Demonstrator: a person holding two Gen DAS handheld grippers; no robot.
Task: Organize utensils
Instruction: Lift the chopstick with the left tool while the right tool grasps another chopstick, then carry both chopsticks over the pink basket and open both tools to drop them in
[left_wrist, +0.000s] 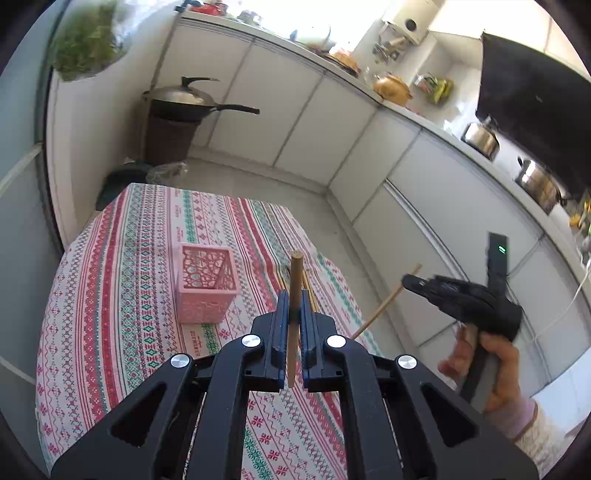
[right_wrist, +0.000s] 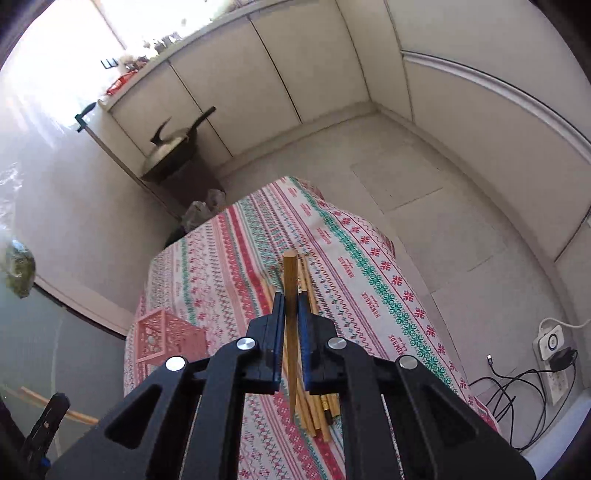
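Observation:
My left gripper (left_wrist: 294, 297) is shut on a wooden chopstick (left_wrist: 295, 273) that stands nearly upright between its blue pads, above the patterned tablecloth (left_wrist: 122, 266). A pink lattice holder (left_wrist: 207, 284) stands on the cloth just left of it. My right gripper (right_wrist: 291, 299) is shut on another chopstick (right_wrist: 290, 273), lifted above a loose pile of several chopsticks (right_wrist: 319, 406) on the table. The left wrist view shows the right gripper (left_wrist: 409, 282) in a person's hand (left_wrist: 495, 365), off the table's right side. The holder (right_wrist: 166, 339) appears at lower left in the right wrist view.
A lidded wok (left_wrist: 192, 107) sits on a brown stand beyond the table's far corner. White cabinets (left_wrist: 295, 122) line the walls, with pots (left_wrist: 480, 138) on the counter. A power strip with cables (right_wrist: 550, 343) lies on the floor right of the table.

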